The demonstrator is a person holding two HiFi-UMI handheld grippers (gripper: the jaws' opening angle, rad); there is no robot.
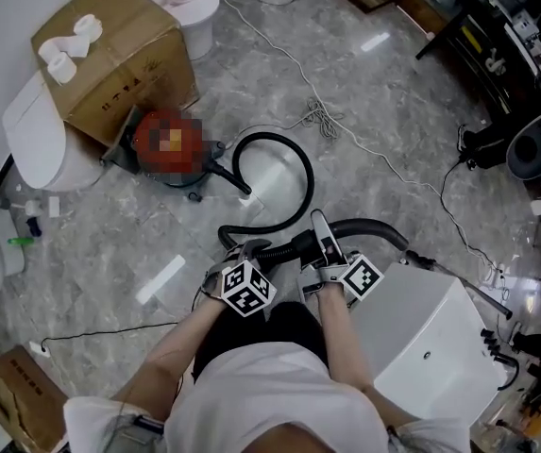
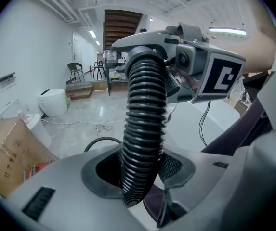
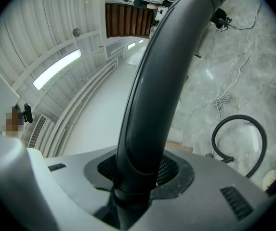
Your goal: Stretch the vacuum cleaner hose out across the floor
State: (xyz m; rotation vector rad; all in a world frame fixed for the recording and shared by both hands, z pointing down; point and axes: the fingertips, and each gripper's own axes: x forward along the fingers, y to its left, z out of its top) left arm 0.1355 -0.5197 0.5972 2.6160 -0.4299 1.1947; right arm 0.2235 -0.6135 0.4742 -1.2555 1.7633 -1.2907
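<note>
The red vacuum cleaner (image 1: 166, 144) sits on the floor beside a cardboard box. Its black hose (image 1: 275, 182) curls in a loop from the body towards me. My left gripper (image 1: 244, 256) is shut on the ribbed hose (image 2: 142, 129), which stands up between the jaws of that gripper (image 2: 140, 177). Just to its right, my right gripper (image 1: 322, 245) is shut on the smooth curved handle tube (image 3: 152, 90) at the hose's end, with the tube rising from that gripper (image 3: 138, 177). The hose loop (image 3: 239, 138) also shows on the floor in the right gripper view.
A cardboard box (image 1: 119, 55) with paper rolls and white toilets (image 1: 39, 135) stand at the left. A white cord (image 1: 322, 116) trails over the marble floor. A white cabinet (image 1: 431, 338) is close on my right, and dark furniture lines the far right.
</note>
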